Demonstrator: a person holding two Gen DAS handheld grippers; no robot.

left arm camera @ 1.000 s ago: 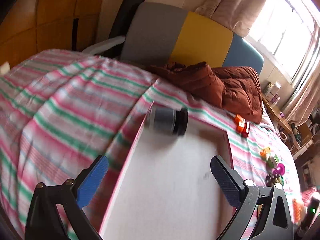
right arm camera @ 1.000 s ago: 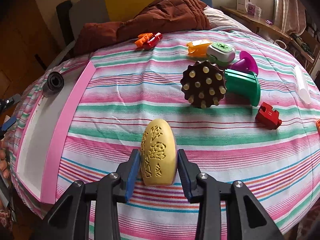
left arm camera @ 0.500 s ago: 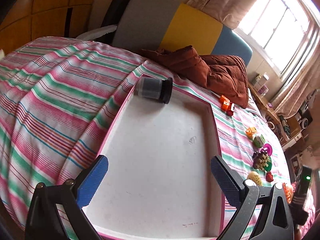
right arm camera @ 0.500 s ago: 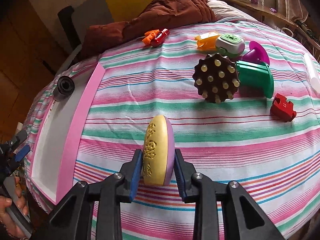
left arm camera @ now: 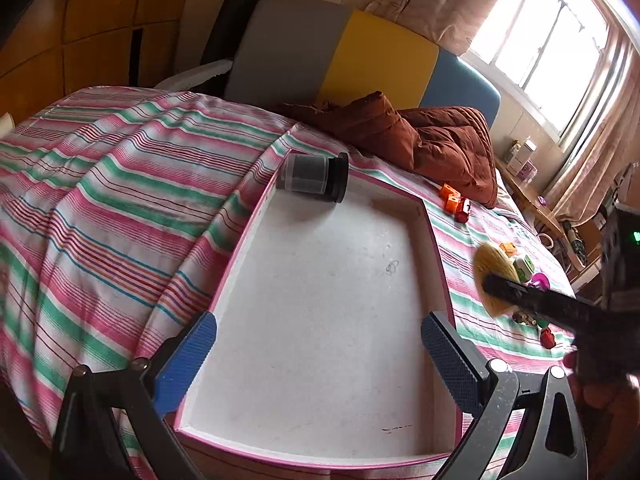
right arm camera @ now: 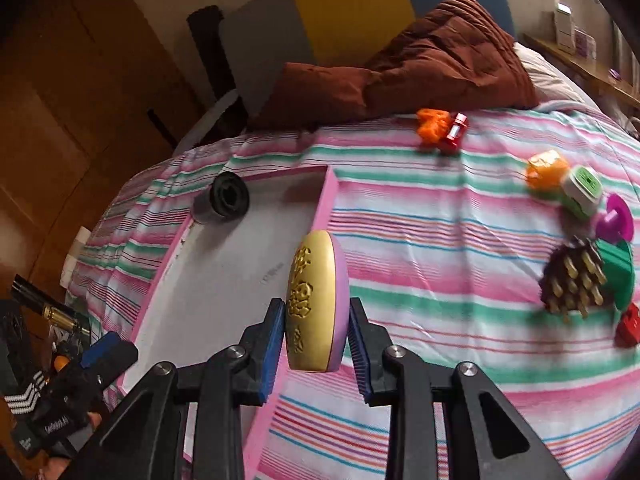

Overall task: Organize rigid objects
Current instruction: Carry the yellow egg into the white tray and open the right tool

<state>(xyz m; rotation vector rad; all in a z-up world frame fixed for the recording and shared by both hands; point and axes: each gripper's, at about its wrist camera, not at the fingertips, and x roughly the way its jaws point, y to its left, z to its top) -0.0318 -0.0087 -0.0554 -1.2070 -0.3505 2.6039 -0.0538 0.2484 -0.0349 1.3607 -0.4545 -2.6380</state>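
Since a second ago the right gripper [right arm camera: 316, 320] has carried the yellow oval stamp [right arm camera: 316, 300] off the striped bedspread [right arm camera: 440, 240] to the pink tray rim [right arm camera: 326, 200], pads clamped on its embossed gold face and lilac back. The left gripper [left arm camera: 316, 356] hangs open above the tray [left arm camera: 434, 248]. Farther back, a black-capped jar [left arm camera: 314, 176] lies in the tray's corner, then a brown quilt [right arm camera: 420, 64].

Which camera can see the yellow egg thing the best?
The right wrist camera. There the yellow egg-shaped piece sits big and sharp between the right gripper fingers, carved pattern showing. The left wrist camera shows it only small and blurry at the right edge, partly hidden behind a black finger.
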